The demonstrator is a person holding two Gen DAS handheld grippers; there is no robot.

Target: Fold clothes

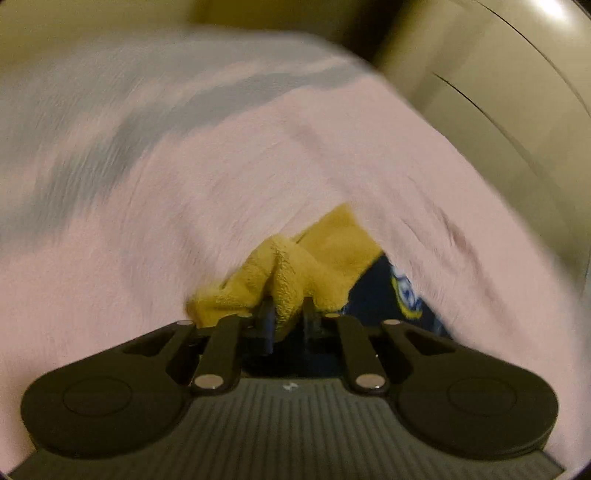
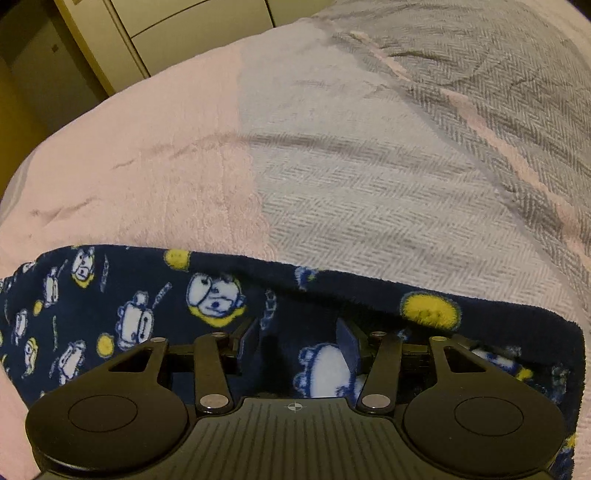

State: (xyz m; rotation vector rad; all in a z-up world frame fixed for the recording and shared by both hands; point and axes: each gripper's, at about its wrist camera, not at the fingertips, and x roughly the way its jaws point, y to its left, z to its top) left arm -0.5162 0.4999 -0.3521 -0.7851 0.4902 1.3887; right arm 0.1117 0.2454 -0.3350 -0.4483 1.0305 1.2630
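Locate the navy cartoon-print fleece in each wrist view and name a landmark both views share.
Left wrist: a small patch of the navy cartoon-print fleece, low and right of centre, beside the yellow fleece.
Right wrist: a broad band across the lower half.
Shared landmark: the pink blanket.

- A bedroom in a home, lit dimly by warm indoor light.
- A bed (image 2: pixel 147 155) fills both views, spread with a soft pink blanket (image 1: pixel 332 166) beside a grey herringbone cover (image 2: pixel 369 177).
- Pale cabinet doors (image 2: pixel 184 22) with flat panels stand just beyond the bed's edge.
- A navy fleece garment (image 2: pixel 129 295) printed with cartoon figures lies on the bedding.
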